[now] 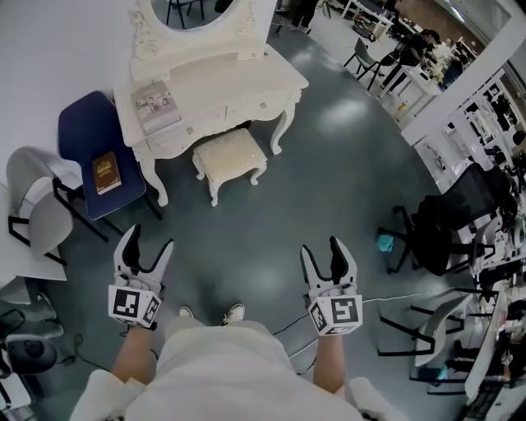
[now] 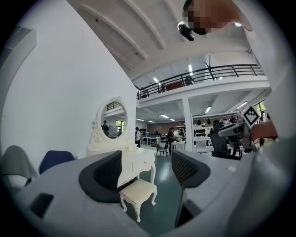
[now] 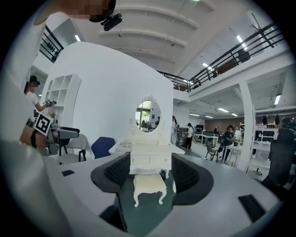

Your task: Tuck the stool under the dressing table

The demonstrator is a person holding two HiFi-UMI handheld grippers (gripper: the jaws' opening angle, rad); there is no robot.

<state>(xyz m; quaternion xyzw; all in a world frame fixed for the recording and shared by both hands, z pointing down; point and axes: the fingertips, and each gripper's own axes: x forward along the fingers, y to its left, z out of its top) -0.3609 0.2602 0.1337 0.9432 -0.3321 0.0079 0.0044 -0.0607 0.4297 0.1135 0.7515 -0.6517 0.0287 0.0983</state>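
A cream stool (image 1: 230, 160) with carved legs stands on the grey floor in front of the white dressing table (image 1: 251, 78), only partly under it. The table carries an oval mirror (image 1: 193, 12). Both grippers hang well short of the stool, near the person's body. My left gripper (image 1: 151, 240) is open and empty, and so is my right gripper (image 1: 320, 247). In the left gripper view the stool (image 2: 138, 190) shows between the spread jaws of the left gripper (image 2: 147, 169), far off. The right gripper view has the stool (image 3: 149, 184) centred below the table (image 3: 148, 155).
A blue chair (image 1: 94, 152) with a brown book (image 1: 106, 171) stands left of the table, and a grey chair (image 1: 37, 205) beyond it. A magazine (image 1: 154, 103) lies on the tabletop. A black office chair (image 1: 456, 218) and desks fill the right side.
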